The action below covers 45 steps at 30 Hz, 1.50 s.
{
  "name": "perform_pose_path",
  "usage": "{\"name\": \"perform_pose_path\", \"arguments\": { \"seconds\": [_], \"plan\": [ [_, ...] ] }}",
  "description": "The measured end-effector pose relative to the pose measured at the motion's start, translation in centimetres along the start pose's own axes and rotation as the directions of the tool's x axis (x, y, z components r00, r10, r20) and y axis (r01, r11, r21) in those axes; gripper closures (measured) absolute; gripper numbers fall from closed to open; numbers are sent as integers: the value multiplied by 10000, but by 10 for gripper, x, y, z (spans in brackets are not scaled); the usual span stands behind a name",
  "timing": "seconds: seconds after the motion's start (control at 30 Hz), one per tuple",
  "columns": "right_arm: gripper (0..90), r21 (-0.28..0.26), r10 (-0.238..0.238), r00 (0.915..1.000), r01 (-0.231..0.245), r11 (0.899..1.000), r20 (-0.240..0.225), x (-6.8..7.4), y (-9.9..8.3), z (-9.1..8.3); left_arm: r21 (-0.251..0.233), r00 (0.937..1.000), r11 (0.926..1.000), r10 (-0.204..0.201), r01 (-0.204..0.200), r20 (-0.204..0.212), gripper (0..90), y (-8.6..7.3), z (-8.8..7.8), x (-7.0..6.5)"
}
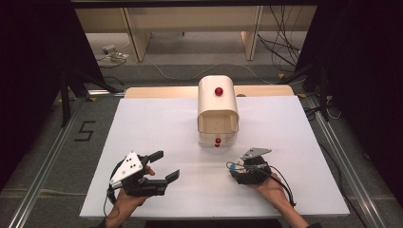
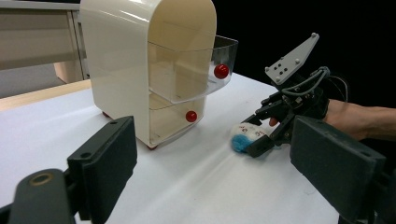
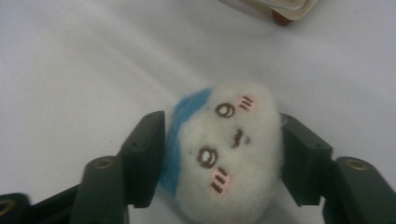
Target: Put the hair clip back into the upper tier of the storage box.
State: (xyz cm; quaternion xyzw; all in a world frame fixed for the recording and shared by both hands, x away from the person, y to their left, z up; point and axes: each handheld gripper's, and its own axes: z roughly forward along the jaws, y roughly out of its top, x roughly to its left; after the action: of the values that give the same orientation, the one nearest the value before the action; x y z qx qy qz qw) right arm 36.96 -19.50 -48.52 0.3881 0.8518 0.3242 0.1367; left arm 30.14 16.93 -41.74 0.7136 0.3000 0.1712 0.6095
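The right gripper (image 3: 219, 154), clamped on the small white-and-blue felt plush toy (image 3: 224, 149), sits near and right of the cream two-drawer plastic cabinet (image 1: 217, 107), whose drawers face it.

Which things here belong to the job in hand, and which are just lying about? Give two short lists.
Belonging to the job:
- plush toy, white and blue, clamped in the right tool
- drawer cabinet, top drawer pulled out
- left tool, open, apart from the toy

Lying about:
- cables on the floor
- small device on the floor
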Motion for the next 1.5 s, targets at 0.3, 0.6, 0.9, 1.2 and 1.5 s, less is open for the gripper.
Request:
{"name": "perform_pose_path", "arguments": {
  "seconds": [0.3, 0.6, 0.9, 1.2, 1.5],
  "plan": [
    [476, -405, -54, 10000, 52, 9992, -49, 0, 2, -11, 46, 10000, 10000, 61, -62, 73, 145, 0, 2, -1],
    [476, -1303, 235, 9997, -243, 9912, -78, -3, 2, -29, 45, 9999, 10000, 57, -58, 99, 145, 0, 2, -2],
    [475, -1730, 459, 9989, -449, 9839, 19, -9, 1, -37, 49, 9999, 10000, 69, -70, 106, 145, 0, 1, -2],
    [475, -2108, 614, 9981, -578, 9758, 104, -13, 1, -43, 32, 9999, 10000, 33, -34, 110, 145, 0, 2, -2],
    [475, -2438, 779, 9966, -692, 9674, 259, -16, 0, -50, 22, 9999, 10000, 9, -9, 109, 145, 0, 1, -2]
  ]
}}
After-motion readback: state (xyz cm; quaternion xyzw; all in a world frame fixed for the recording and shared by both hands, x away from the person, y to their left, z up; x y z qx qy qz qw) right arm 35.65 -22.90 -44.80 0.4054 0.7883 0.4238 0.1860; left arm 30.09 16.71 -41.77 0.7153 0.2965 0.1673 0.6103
